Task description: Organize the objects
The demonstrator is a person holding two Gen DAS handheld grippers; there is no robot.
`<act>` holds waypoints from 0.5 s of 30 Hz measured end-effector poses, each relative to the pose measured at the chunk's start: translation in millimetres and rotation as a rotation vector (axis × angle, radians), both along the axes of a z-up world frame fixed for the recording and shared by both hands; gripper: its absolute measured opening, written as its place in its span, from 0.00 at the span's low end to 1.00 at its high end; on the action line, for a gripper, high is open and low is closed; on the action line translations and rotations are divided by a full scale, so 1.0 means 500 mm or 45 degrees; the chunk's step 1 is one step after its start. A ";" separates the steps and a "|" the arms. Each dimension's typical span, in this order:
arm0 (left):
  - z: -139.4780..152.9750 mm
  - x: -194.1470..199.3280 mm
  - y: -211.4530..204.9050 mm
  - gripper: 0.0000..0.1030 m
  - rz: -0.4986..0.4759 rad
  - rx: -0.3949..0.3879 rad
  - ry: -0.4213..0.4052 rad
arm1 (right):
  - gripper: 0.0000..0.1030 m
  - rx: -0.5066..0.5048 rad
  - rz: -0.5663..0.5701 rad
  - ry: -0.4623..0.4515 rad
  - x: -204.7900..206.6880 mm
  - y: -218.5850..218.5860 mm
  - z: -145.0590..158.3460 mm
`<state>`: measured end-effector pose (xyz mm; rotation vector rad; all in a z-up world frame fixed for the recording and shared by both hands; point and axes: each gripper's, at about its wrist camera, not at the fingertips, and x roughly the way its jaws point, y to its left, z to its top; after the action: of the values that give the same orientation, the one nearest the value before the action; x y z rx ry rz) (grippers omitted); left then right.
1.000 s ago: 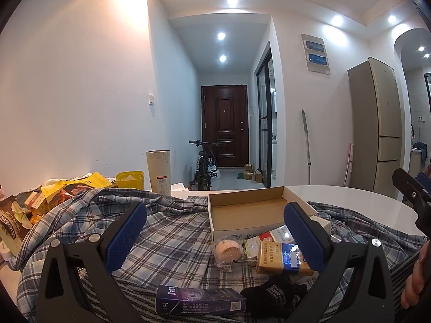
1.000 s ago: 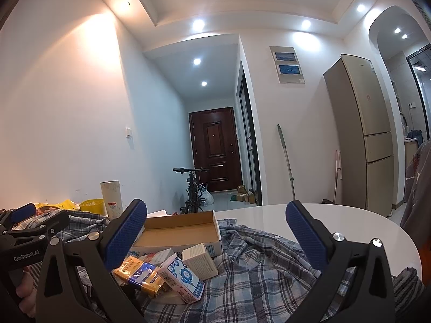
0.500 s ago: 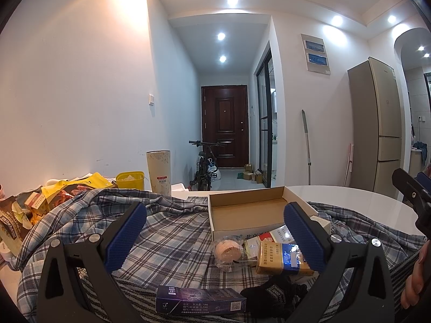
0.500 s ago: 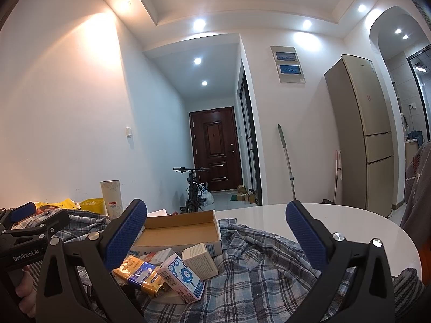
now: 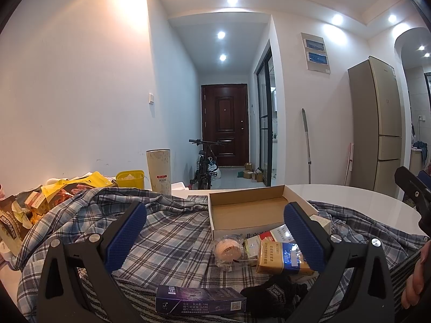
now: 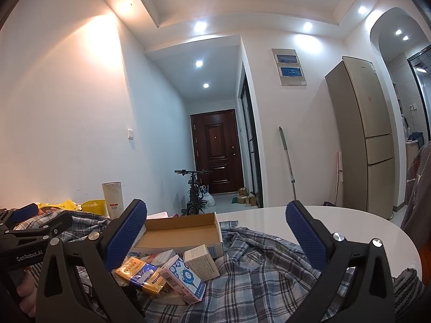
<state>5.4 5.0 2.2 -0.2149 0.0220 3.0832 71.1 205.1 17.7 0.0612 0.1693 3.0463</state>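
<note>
Nothing has shifted over the last second, so sorting has not begun. The rumpled blue-grey plaid shirt [image 5: 167, 231] covers the white round table [image 6: 336, 226]. On it sits the shallow open cardboard box [image 5: 250, 212], empty. Just in front of the box lie a gold-and-blue packet [image 5: 280, 258], a dark-blue flat carton [image 5: 200, 300] and a round tape roll [image 5: 227, 250]. The left gripper [image 5: 215, 239] and right gripper [image 6: 215, 237] both hover spread wide, holding nothing.

Setting: a private home, dining area opening onto an entrance hallway. Landmark: the round white table [image 6: 336, 231]. Beyond its far edge a corridor ends at a dark wooden entry door [image 5: 224, 125], with a bicycle [image 5: 204, 165] parked before it. To the table's right stands a tall refrigerator [image 6: 363, 134] (beige, multi-door); a mop handle [image 5: 307, 145] leans on the wall between.
</note>
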 end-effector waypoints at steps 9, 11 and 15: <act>-0.001 -0.003 0.001 1.00 -0.001 -0.004 0.000 | 1.00 0.003 0.000 0.000 -0.001 -0.001 -0.002; -0.001 -0.003 0.001 1.00 -0.001 -0.006 -0.001 | 1.00 0.004 0.000 0.001 -0.002 -0.001 -0.002; -0.001 -0.003 0.001 1.00 -0.002 -0.005 -0.001 | 1.00 0.005 0.001 0.001 -0.003 -0.001 -0.003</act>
<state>4.1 5.4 1.6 -0.2159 0.0287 3.0820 69.8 204.5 16.3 0.0628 0.1637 3.0472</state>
